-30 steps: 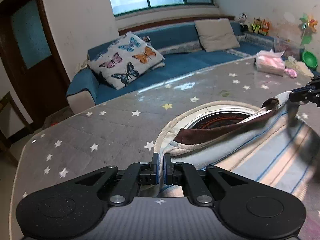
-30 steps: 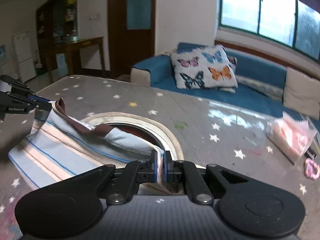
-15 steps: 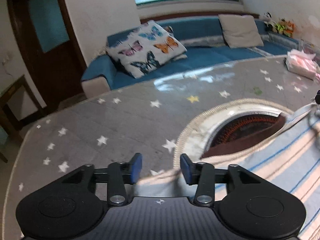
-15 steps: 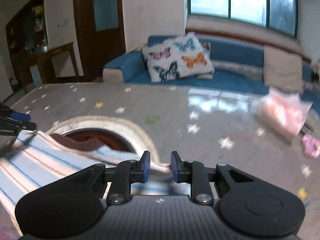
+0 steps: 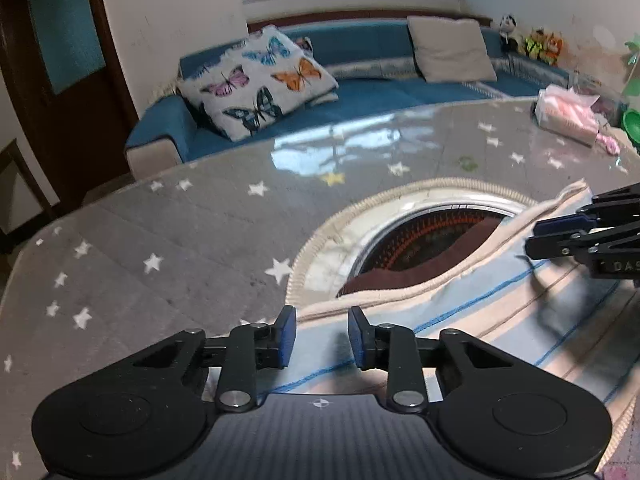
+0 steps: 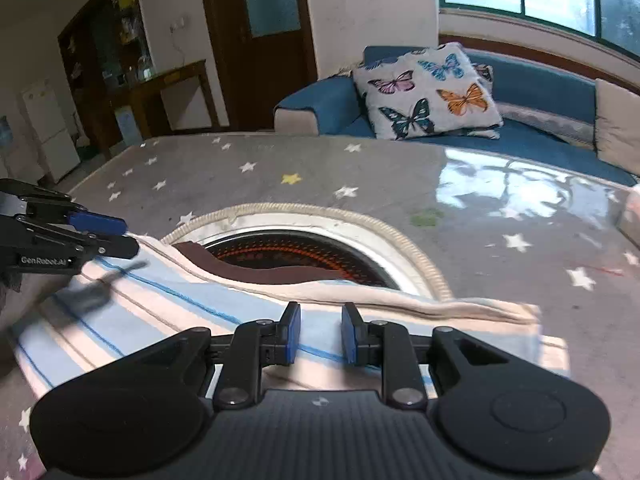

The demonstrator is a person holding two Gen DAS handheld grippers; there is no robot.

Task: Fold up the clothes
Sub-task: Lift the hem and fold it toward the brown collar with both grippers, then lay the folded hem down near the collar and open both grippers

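A striped garment (image 5: 500, 320) in pale blue, cream and pink, with a brown inner edge, lies flat on the grey star-patterned table (image 5: 180, 264). Its upper edge drapes over a round opening in the table. My left gripper (image 5: 322, 320) hovers over the garment's near-left corner. Its jaws are apart and closing, with cloth lying under the gap and the pads clear of it. My right gripper (image 6: 320, 316) stands open above the garment (image 6: 180, 300) near its right end, holding nothing. Each gripper also shows in the other's view: the right gripper (image 5: 560, 236) and the left gripper (image 6: 100, 232).
The round opening (image 5: 432, 236) with a rope rim shows an orange grille inside. A pink tissue pack (image 5: 568, 116) and a green bowl (image 5: 632, 124) sit at the table's far right. A blue sofa (image 5: 360, 92) with a butterfly pillow (image 5: 260, 80) stands beyond the table.
Both grippers were shut on the garment's lifted edge; they have let go and their jaws stand apart. The garment has dropped flat on the table, and both hands have come lower.
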